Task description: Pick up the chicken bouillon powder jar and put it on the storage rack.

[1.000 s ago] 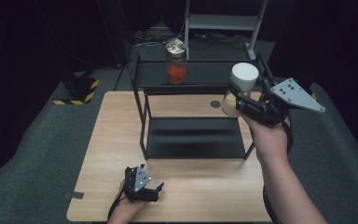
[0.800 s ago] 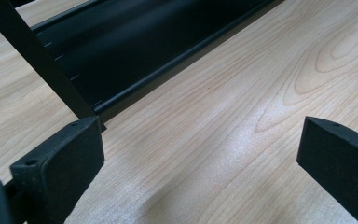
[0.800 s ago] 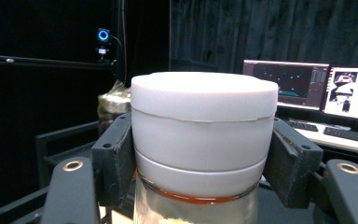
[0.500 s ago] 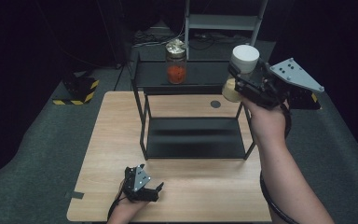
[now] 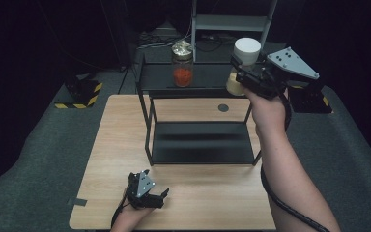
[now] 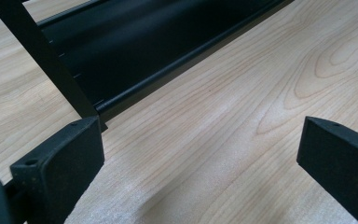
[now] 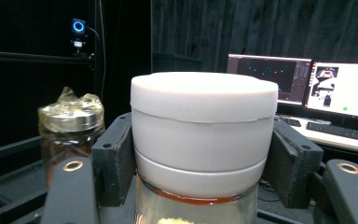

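Aloft, right gripper around white-lidded jar

White lid on the held jar — pale yellow contents below. The other jar holds something orange-red under a gold top. Black shelf rack, light wood-grain table — black-and-yellow striped block on the floor.

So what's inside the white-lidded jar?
Through the jar's glass below the white lid, a pale yellowish crumbly bit shows. The right tongs and the lid cover the rest.
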Motion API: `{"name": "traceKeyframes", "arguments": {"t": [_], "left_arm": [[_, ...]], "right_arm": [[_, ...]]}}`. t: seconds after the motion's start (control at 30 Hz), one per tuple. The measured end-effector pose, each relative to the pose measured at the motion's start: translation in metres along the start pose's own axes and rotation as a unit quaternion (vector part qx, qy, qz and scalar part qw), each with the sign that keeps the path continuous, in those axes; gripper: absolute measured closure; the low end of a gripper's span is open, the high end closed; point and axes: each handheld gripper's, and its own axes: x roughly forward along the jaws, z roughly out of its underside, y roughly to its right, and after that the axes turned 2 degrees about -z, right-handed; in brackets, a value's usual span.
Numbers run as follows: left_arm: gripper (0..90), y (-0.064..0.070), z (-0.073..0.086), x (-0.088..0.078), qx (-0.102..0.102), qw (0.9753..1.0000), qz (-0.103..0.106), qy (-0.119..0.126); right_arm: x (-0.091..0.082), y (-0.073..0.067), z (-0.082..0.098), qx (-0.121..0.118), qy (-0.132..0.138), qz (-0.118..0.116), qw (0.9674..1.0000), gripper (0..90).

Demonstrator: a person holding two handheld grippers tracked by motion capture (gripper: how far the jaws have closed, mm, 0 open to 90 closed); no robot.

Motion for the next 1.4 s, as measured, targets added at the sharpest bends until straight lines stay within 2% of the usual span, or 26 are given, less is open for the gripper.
{"name": "traceKeyframes", "arguments": {"t": [0.3,0.7,1.17,1.4], "left_arm": [[0.9,-0.001,0.001,-0.001,-0.002,1.0000,0.000,0.003],[0.9,-0.004,0.002,-0.001,-0.010,0.9999,0.004,0.005],[0.9,-0.004,0.003,-0.001,-0.013,0.9999,0.004,0.007],[0.9,-0.004,0.003,-0.001,-0.013,0.9999,0.003,0.007]], "right_arm": [[0.021,0.001,0.002,0.000,-0.008,0.015,0.9999,33.8],[0.042,0.006,0.007,-0.002,-0.011,0.022,0.9997,33.8],[0.046,0.007,0.014,0.014,-0.009,0.019,0.9997,33.7],[0.047,0.006,0.016,0.014,-0.006,0.019,0.9997,33.7]]}}
